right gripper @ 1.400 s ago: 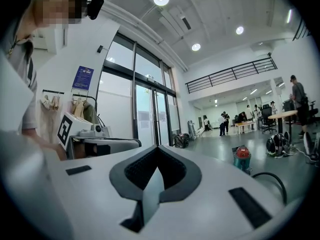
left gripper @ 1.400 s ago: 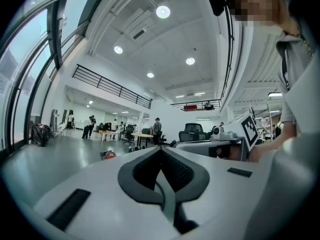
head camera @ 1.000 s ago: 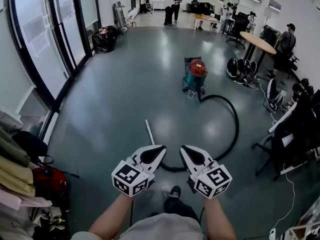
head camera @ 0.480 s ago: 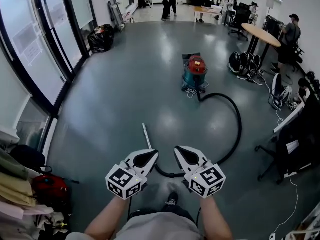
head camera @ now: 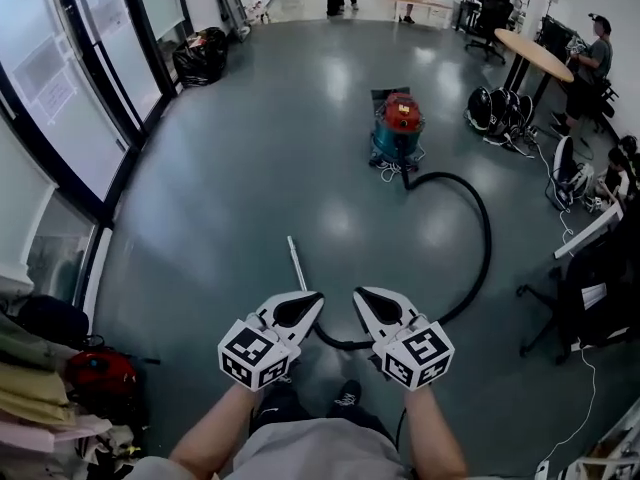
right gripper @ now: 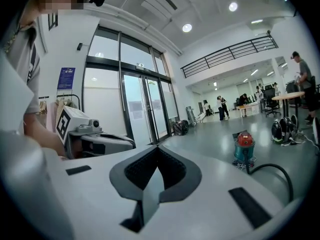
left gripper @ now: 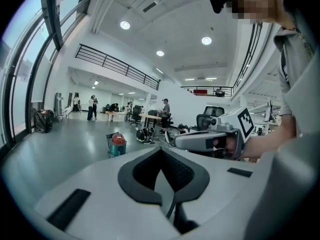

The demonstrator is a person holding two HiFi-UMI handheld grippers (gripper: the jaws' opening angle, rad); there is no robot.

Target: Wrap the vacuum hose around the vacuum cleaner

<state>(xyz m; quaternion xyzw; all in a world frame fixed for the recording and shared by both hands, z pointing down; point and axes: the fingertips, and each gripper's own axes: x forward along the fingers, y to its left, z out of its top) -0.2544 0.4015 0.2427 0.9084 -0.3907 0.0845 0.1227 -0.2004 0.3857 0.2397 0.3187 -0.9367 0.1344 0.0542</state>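
The teal vacuum cleaner with a red top (head camera: pixel 398 128) stands on the grey floor some way ahead, also seen small in the left gripper view (left gripper: pixel 118 145) and the right gripper view (right gripper: pixel 244 150). Its black hose (head camera: pixel 484 238) curves right and back toward me, ending in a metal wand (head camera: pixel 296 262) on the floor. My left gripper (head camera: pixel 312 296) and right gripper (head camera: pixel 358 294) are held side by side above the hose's near end, both shut and empty.
Glass doors (head camera: pixel 60 88) line the left wall, with black rubbish bags (head camera: pixel 200 56) beside them. Bags and clothes (head camera: pixel 60 368) lie at the lower left. A round table (head camera: pixel 535 53), helmets (head camera: pixel 495 113), chairs (head camera: pixel 590 288) and people are on the right.
I have walked forward: the vacuum and hose sit slightly nearer and the far room has slid out of the top. Both grippers stay shut, side by side.
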